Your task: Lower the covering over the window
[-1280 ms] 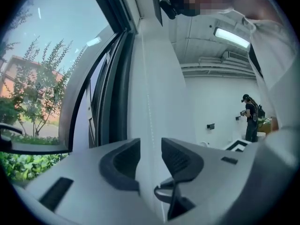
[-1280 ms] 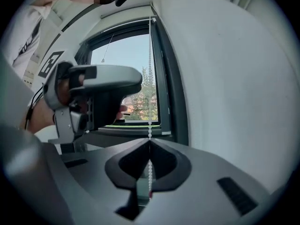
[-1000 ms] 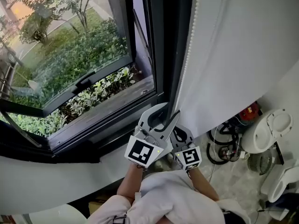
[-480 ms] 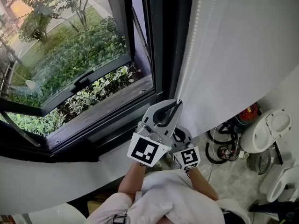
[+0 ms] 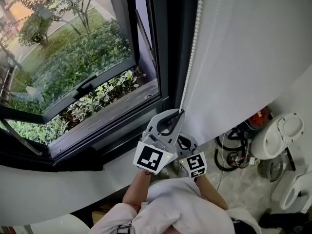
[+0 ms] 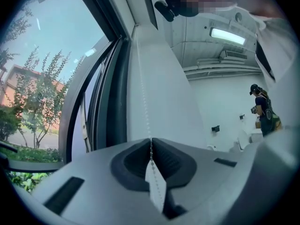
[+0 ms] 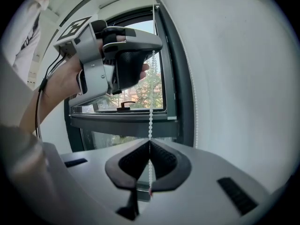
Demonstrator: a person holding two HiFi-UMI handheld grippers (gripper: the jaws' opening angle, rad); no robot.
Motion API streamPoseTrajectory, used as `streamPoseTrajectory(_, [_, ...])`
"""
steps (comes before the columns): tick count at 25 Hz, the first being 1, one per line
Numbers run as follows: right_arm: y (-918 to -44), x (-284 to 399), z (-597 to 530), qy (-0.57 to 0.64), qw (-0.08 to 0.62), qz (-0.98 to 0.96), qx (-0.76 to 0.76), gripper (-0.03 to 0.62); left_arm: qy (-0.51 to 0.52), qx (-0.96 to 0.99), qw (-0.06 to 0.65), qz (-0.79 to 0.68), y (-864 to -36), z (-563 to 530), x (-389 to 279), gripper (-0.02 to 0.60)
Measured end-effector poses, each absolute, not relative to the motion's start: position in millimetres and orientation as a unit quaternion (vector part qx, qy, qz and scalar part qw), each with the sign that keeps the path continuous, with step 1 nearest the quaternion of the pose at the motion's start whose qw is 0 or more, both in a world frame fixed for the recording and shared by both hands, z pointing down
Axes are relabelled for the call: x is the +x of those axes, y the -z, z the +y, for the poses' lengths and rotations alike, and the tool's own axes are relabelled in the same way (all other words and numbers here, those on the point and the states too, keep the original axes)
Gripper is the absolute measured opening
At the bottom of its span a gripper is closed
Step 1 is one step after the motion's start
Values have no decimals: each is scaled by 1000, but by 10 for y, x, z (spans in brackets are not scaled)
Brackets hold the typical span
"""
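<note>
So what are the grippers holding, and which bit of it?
Both hold the white bead chain. The left gripper pinches the hanging strand higher up, and the right gripper pinches the same strand just below it.

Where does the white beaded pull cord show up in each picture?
Head view: white beaded pull cord runs down the upper centre.
Left gripper view: cord at centre, rising from shut jaws.
Right gripper view: cord at centre, pinched likewise.
Shared landmark: dark window frame beside it.

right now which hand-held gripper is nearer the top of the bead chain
Left. The left hand-held gripper is shut on the bead chain higher up; the right hand-held gripper is shut on it just below.
</note>
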State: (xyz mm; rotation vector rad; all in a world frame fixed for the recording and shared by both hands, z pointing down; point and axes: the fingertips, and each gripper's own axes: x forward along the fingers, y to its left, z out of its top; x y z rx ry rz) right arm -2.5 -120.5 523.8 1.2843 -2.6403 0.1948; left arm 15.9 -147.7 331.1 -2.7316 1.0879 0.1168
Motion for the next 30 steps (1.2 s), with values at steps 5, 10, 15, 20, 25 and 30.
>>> streamPoseTrajectory(5, [-5417,-16,-1138,-83,125,-895,421,-3,-32,-923,82,375,-3514,-1494,166,20])
streamPoseTrajectory(10, [-5451,6,-1048,-76,142,-894,418,2,-17,-924,57,379,-3771,-1510,147,18])
streamPoseTrajectory(15, [-5309,37,-947,-64,148,-898,409,52,6,-924,33,381,-4048,-1522,138,18])
streamPoseTrajectory(20, [-5028,112,-840,-46,136,-903,405,72,16,-925,20,380,-4261,-1489,107,18])
streamPoseTrajectory(25, [-4575,194,-871,-23,98,-905,414,72,29,-925,7,379,-4441,-1459,92,18])
streamPoseTrajectory(30, [-4084,253,-1015,10,59,-903,424,72,34,-925,-6,377,-4630,-1422,100,18])
